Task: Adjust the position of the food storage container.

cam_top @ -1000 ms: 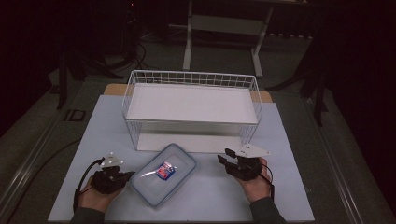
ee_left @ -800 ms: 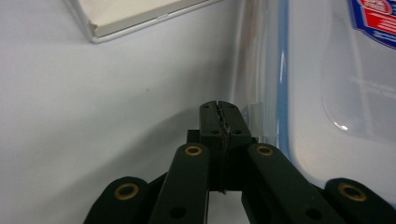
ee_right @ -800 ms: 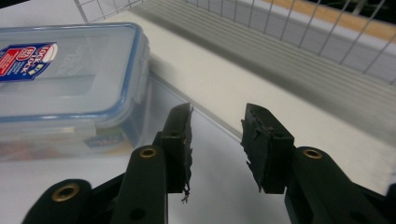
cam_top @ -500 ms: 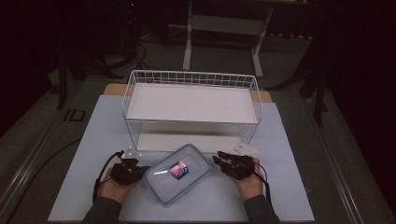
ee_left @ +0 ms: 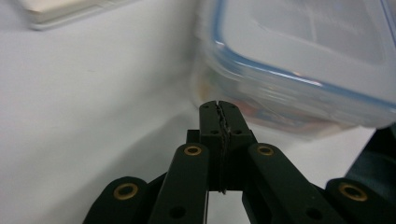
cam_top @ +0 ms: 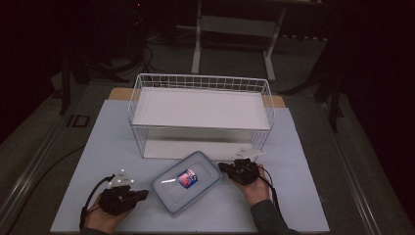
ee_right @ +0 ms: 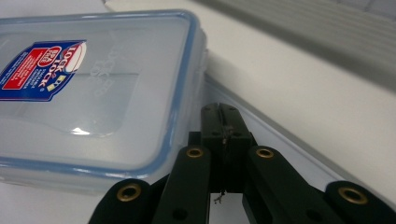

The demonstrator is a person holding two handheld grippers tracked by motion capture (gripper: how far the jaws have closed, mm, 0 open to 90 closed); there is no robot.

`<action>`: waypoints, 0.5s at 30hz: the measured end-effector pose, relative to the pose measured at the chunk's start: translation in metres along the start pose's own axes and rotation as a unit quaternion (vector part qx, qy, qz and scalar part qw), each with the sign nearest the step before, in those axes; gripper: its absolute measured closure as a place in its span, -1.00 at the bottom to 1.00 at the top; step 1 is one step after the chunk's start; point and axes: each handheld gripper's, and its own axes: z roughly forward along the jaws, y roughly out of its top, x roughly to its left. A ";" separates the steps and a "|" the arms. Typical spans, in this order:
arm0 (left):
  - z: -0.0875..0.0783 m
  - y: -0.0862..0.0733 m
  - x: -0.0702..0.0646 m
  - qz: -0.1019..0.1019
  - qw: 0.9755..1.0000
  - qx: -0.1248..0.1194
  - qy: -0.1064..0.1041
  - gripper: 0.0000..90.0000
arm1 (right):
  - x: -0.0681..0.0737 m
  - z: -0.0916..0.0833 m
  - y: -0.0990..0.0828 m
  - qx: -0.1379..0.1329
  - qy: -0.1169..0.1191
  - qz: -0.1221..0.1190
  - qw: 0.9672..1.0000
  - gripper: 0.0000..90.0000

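The table (cam_top: pixel 303 147) carries a wire basket (cam_top: pixel 200 115) toward its far edge and a lidded plastic box (cam_top: pixel 186 182), apparently food storage, near its front edge.

A lab or recording studio rather than a home: a white-covered desk (cam_top: pixel 303 147) lit amid darkness, black stands (cam_top: pixel 337 93) and cables (cam_top: pixel 147 54) around it, a metal frame (cam_top: pixel 235 29) behind

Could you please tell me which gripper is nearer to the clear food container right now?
Right. The right gripper sits shut at the container's right edge; the left gripper, also shut, stands slightly off its left corner.
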 end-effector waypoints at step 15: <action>0.019 0.019 0.003 0.005 0.999 0.023 0.030 0.98 | 0.006 -0.013 -0.002 0.030 0.010 -0.027 0.999 1.00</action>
